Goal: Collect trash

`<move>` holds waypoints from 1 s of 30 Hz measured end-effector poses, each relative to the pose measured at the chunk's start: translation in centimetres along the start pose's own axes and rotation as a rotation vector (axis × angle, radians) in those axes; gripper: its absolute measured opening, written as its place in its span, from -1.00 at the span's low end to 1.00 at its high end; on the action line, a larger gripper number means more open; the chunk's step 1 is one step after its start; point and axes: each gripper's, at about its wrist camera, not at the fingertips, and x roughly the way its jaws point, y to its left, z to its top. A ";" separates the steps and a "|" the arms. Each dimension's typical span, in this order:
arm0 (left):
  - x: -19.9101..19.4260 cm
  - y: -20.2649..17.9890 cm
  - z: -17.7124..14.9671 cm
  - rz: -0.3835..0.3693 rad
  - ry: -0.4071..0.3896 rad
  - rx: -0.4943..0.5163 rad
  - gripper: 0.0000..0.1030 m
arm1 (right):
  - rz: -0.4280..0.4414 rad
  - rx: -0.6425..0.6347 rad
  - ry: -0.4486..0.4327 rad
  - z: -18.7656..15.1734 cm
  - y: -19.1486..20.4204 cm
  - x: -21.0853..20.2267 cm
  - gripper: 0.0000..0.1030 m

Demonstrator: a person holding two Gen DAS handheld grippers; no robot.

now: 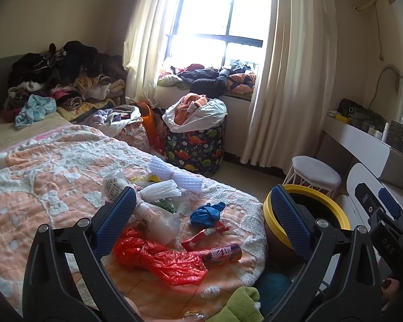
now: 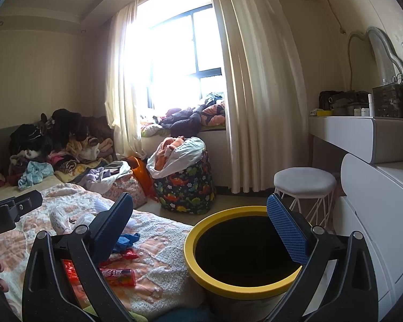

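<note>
Trash scattered on the bed [image 1: 40, 166], taken relative to the yellow-rimmed bin [image 2: 244, 244] standing on the floor at the bed's corner. Left gripper [image 1: 204, 214]: fingers spread wide, holding nothing, hovering over the litter. Directly between and below its fingers lies the red plastic bag [image 1: 161, 260], long axis running obliquely away from the bin. Touching the bag on the bin side is a red snack tube [image 1: 220, 255], long axis pointing toward the bin; beyond it lies a blue glove [image 1: 207, 213]. Right gripper [image 2: 201, 220]: fingers likewise spread and empty, poised over the bin's mouth. Judgement: the left gripper is nearer the trash; the bag sits closest.
</note>
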 end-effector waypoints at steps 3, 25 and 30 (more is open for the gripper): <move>-0.1 0.0 0.0 0.000 0.002 -0.001 0.79 | 0.000 0.001 0.002 -0.1 0.0 0.0 0.88; 0.3 1.0 -0.3 0.013 -0.002 -0.044 0.79 | 0.104 -0.024 0.050 -0.5 2.0 0.9 0.88; 0.2 3.1 0.0 0.050 -0.014 -0.070 0.79 | 0.174 -0.059 0.092 -0.8 4.0 1.9 0.88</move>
